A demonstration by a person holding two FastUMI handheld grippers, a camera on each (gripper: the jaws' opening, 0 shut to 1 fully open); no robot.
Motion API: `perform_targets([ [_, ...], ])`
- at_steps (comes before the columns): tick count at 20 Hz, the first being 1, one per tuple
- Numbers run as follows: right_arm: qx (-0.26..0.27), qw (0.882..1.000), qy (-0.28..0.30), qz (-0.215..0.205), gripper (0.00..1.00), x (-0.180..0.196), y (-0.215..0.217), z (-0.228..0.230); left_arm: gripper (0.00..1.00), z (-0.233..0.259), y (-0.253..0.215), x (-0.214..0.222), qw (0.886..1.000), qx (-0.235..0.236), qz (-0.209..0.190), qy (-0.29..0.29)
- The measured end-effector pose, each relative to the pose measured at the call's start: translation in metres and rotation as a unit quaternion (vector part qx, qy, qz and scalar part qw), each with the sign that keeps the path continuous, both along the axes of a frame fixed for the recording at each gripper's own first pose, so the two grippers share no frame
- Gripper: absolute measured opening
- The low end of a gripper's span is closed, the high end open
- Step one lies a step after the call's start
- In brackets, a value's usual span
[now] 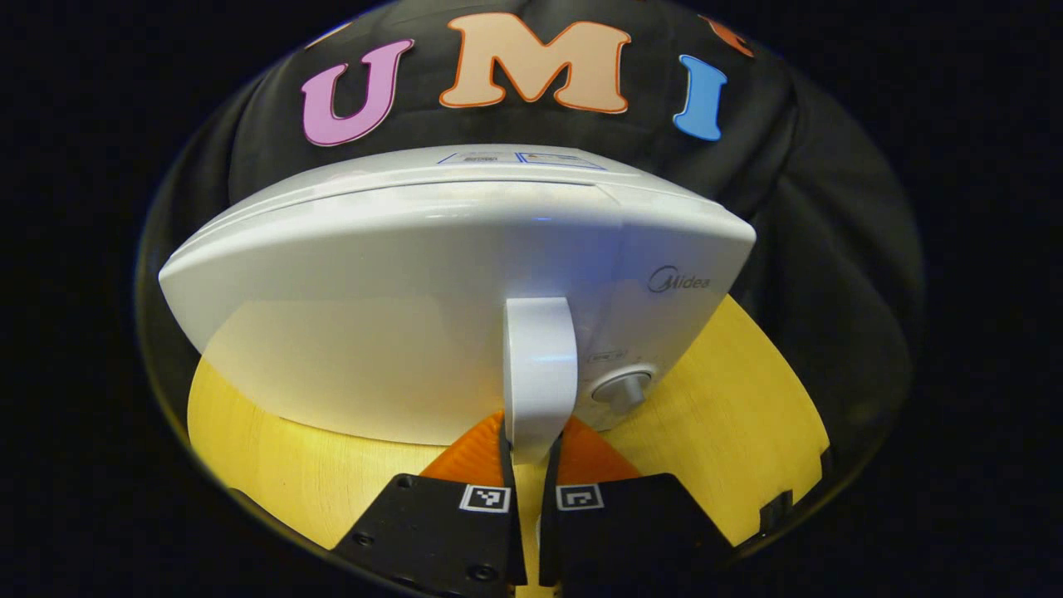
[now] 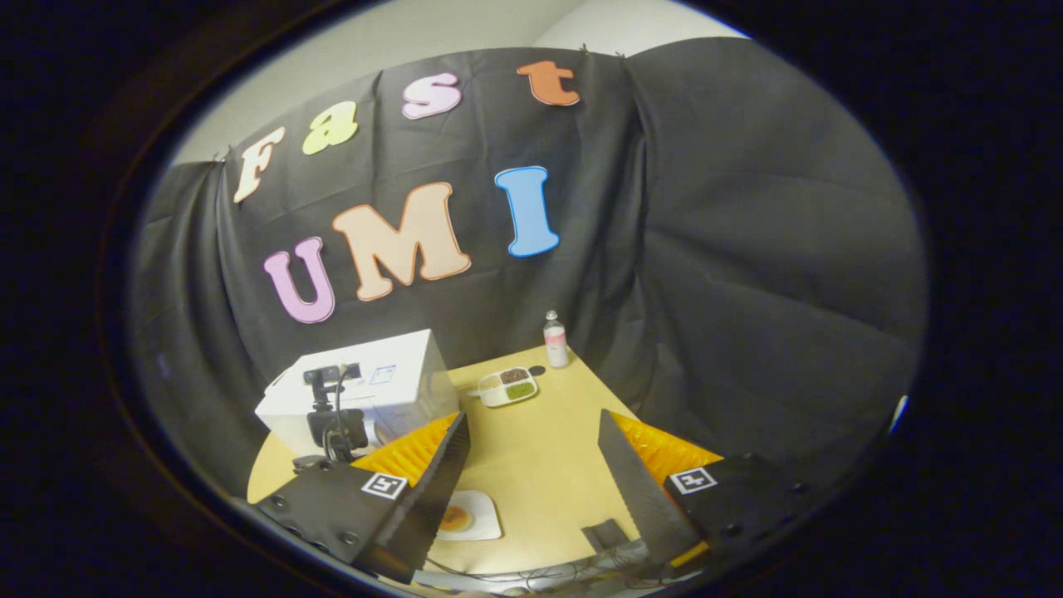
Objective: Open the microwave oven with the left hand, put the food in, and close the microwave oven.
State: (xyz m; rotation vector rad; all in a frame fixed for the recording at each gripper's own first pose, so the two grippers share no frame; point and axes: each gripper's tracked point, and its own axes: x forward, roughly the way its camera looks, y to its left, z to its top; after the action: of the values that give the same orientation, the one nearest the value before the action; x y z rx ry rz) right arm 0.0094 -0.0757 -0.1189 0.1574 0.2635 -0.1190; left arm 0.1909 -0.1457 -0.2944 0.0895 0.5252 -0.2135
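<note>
The left tongs are squeezing the microwave oven door handle. The right tongs are hanging wide open, holding nothing, above the plate of food.

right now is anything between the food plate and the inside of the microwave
Yes: the microwave door is shut. The left claw has its fingers on either side of the door handle. The food plate sits on the table below the open right claw.

White microwave oven, door shut, stands upright at the table's left edge; a plate of food lies near the front edge.
</note>
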Motion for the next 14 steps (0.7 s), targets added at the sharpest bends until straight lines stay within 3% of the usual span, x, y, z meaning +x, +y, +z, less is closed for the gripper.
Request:
perform_targets([
  [3,-0.003,1.0,0.01,0.002,0.92,-0.005,0.001,-0.009,0.03,-0.003,0.003,-0.02,1.0,-0.019,0.008,0.013],
  [5,0.006,1.0,0.017,0.002,0.92,-0.007,0.001,-0.016,0.02,-0.003,0.009,-0.042,0.999,-0.012,-0.025,-0.017],
  [7,0.015,1.0,0.026,0.008,0.92,-0.008,0.004,-0.024,0.01,-0.008,0.017,-0.068,0.999,-0.016,-0.038,-0.011],
  [14,0.005,0.999,0.025,0.039,0.92,-0.014,0.017,-0.026,0.09,-0.012,0.03,-0.094,0.999,-0.016,-0.028,-0.009],
])
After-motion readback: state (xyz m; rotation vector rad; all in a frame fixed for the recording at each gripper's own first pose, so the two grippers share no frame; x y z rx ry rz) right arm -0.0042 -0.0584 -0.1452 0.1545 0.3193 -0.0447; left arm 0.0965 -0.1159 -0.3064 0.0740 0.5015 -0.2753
